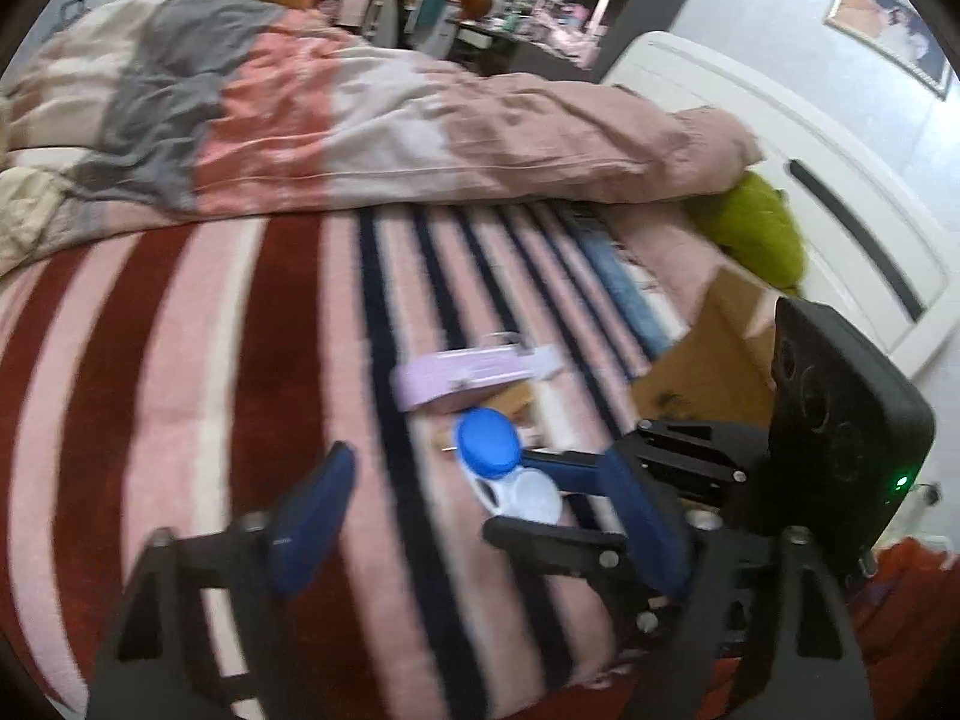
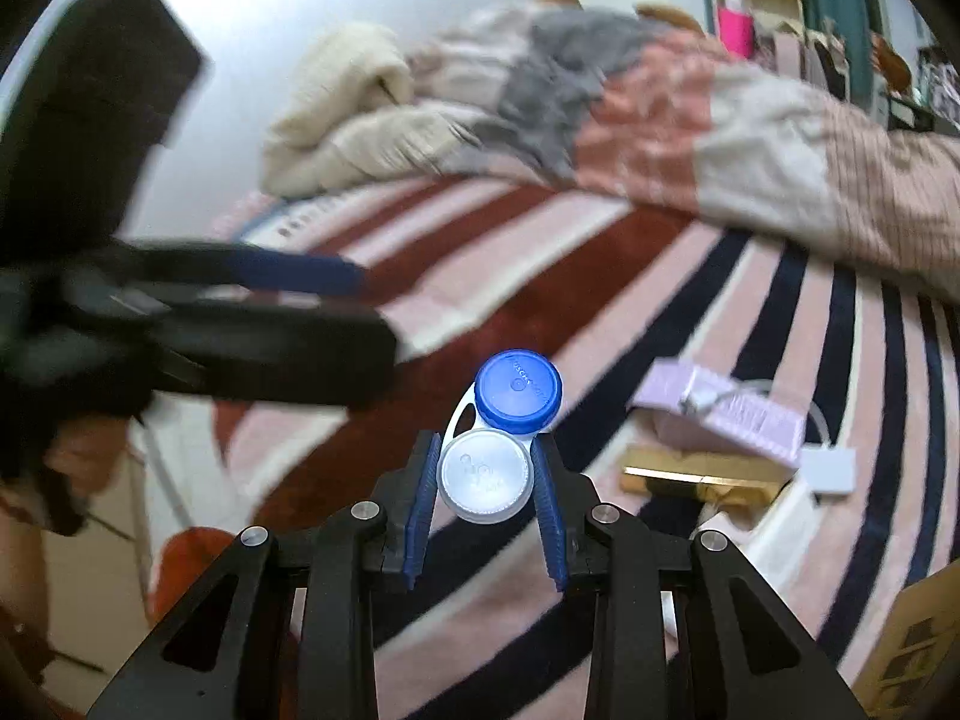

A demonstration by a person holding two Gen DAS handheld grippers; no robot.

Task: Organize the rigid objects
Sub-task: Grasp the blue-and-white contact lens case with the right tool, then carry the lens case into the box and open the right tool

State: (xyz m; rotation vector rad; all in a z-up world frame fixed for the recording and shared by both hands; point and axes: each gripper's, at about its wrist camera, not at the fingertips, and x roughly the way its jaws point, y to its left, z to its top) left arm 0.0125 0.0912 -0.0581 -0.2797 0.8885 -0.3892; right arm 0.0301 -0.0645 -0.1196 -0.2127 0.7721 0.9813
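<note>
We see a striped blanket [image 2: 540,276] covering the bed, a crumpled duvet [image 1: 372,114] along its far edge. Our left gripper [image 1: 480,516] hangs with jaws apart and empty. Our right gripper [image 2: 486,474] is clamped on the contact lens case [image 2: 501,432], raised over the blanket's middle beside a lilac box [image 2: 726,414].
</note>
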